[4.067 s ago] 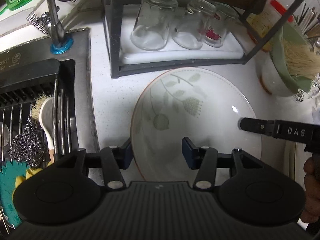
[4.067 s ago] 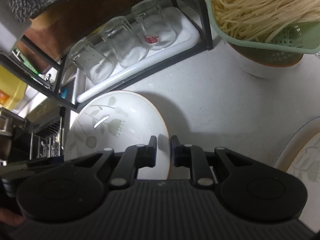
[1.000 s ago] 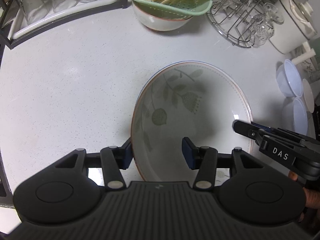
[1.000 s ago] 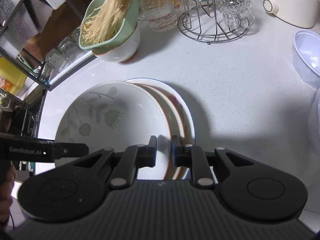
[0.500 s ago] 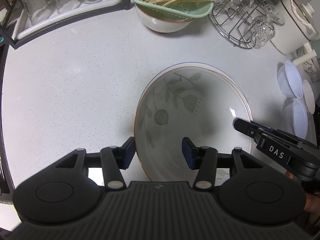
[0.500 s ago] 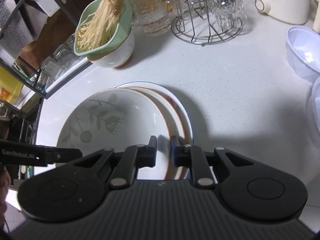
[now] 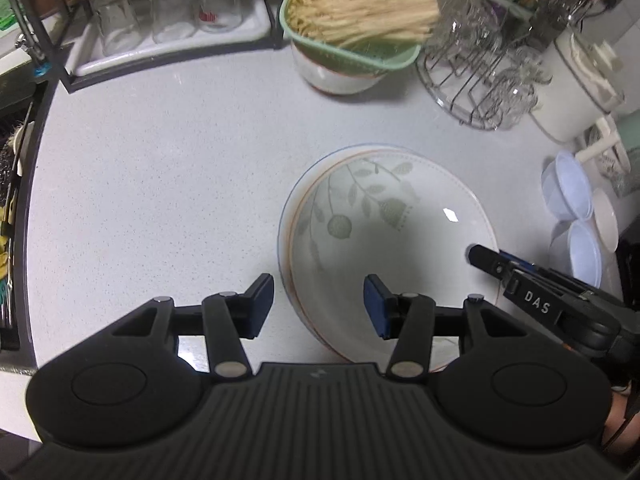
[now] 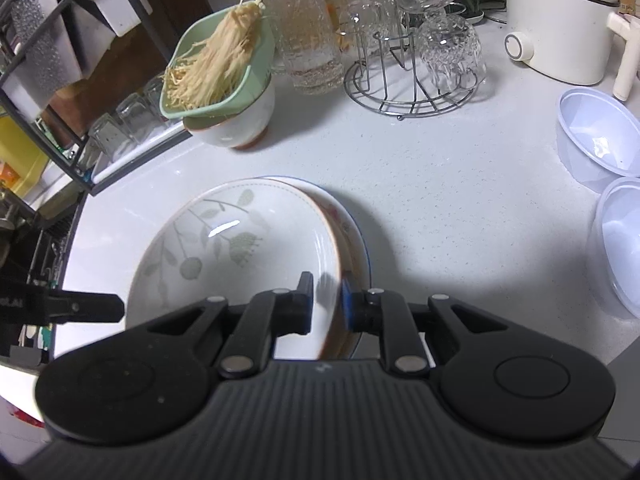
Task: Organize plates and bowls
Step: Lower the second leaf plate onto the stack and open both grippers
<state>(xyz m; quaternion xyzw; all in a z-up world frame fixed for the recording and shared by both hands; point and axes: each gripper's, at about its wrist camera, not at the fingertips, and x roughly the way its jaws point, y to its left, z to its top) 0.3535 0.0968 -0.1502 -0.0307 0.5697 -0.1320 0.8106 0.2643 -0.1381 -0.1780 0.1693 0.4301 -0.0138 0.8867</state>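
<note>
Jaws of the right gripper pinch the near right rim of the leaf-patterned plate; those of the left gripper stand half open and hold nothing.

One left pad hangs over the plate's near left edge, the other over bare table, neither touching the rim. The plate lies on a stack of plates, whose rims show along its right side. Farther off stands a white bowl carrying a green colander of pale noodles, with a wire glass rack to its right. Clear plastic bowls sit at the right edge, and upturned glasses on a tray at the far left.
</note>
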